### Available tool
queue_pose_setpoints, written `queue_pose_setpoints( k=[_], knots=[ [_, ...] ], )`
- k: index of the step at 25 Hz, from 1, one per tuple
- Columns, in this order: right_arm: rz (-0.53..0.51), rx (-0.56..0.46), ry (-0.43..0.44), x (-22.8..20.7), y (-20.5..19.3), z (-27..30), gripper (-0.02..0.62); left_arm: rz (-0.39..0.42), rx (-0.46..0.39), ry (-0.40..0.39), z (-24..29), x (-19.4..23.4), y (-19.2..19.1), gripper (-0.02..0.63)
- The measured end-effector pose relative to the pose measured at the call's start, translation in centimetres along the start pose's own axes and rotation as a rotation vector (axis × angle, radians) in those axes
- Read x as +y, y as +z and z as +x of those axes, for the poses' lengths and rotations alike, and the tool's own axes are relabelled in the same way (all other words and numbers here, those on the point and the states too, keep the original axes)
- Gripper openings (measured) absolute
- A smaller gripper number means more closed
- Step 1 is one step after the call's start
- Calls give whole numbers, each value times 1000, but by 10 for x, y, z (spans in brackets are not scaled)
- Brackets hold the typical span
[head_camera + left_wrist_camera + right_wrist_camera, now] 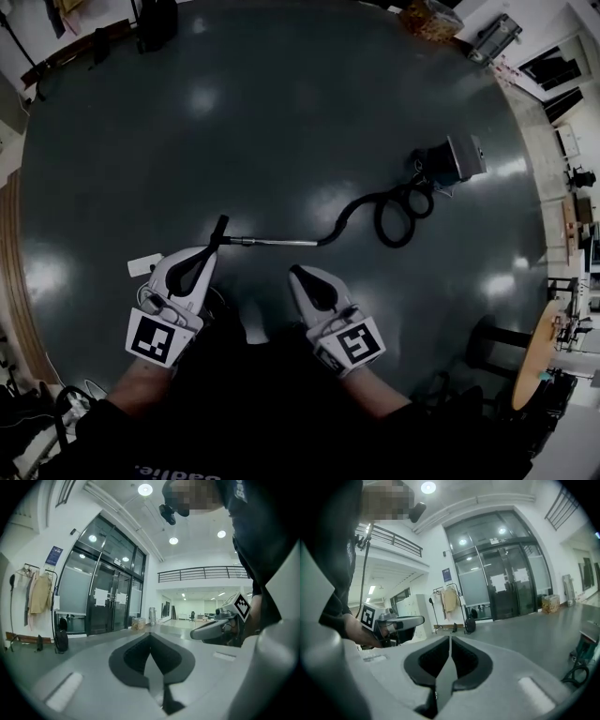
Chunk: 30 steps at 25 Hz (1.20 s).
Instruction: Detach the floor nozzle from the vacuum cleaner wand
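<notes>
Left gripper (150,633): fingers (130,658) clenched, tips meeting, nothing between them. Right gripper (450,637): fingers likewise pressed together at the tips, only a hairline slit below them, empty. Both point out nearly level over the floor (281,112), side by side and apart from each other.

Floor nozzle (219,234): a slim black bar, which the head view shows lying crosswise at the end of the wand (277,242). The wand is a thin bright metal tube, flat on the floor and still joined to the nozzle. Its other end runs into a black hose (398,211), which curls in loops to the dark vacuum body (455,157) near the floor's far right edge.

Against the fingers: in the head view the nozzle sits right at the left gripper's tips, and we cannot tell whether they touch it. The right gripper's tips lie on our side of the wand, near its middle and apart from it. Nozzle and wand lie in the near half of the dark floor, left of its middle. The right gripper view catches the vacuum body and a hose loop low at its right edge.
</notes>
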State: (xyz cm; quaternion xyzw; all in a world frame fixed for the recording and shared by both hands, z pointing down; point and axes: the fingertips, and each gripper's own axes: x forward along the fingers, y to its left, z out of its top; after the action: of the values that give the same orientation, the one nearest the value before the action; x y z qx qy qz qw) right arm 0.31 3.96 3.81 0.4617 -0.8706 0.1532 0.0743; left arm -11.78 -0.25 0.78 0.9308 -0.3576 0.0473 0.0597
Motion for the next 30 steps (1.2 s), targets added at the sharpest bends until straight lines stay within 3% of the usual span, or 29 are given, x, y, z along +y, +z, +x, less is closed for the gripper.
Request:
queue_pose_setpoints(
  k=[6, 17, 22, 30],
  knots=[
    [42, 43, 4, -16, -27, 32, 22, -25, 43, 24, 18, 28, -35, 2],
    [73, 112, 61, -88, -118, 92, 51, 0, 152, 197, 67, 92, -134, 6],
    [66, 141, 61, -114, -180, 112, 64, 29, 157, 183, 94, 96, -185, 27],
    [55, 172, 90, -140, -280, 149, 74, 79, 202, 86, 134, 81, -295, 52]
  ],
)
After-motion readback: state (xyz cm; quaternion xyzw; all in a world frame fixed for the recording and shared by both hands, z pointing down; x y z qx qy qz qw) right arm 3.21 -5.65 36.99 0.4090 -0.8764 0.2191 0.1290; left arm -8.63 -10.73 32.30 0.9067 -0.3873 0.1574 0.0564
